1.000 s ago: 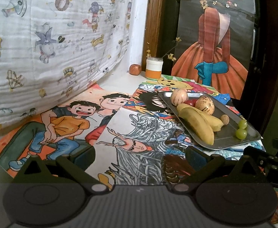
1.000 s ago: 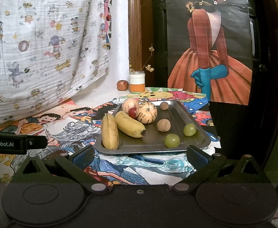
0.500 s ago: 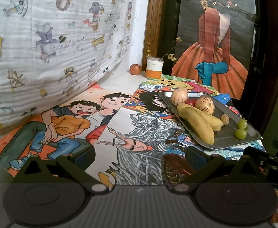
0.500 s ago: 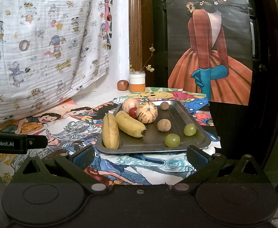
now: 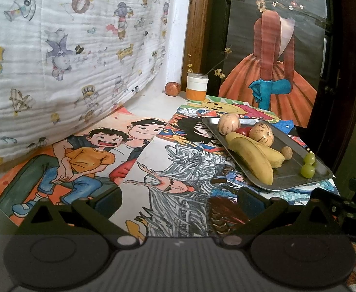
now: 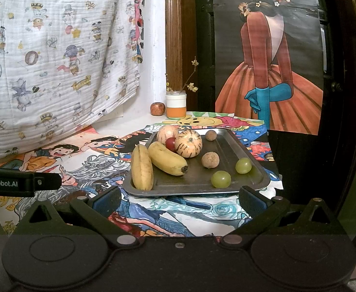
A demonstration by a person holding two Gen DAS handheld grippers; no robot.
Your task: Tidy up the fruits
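Grey metal tray [image 6: 236, 146] holds yellow bananas [image 6: 142, 168] and green grapes [image 6: 221, 179]; your left gripper [image 5: 179, 198] and right gripper [image 6: 179, 196] are both spread wide, empty.

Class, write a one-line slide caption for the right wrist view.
Open right gripper faces a metal tray holding two bananas, two green grapes and striped melons.

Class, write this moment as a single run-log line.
left gripper: open, empty | right gripper: open, empty, facing tray | bananas, green grapes on tray
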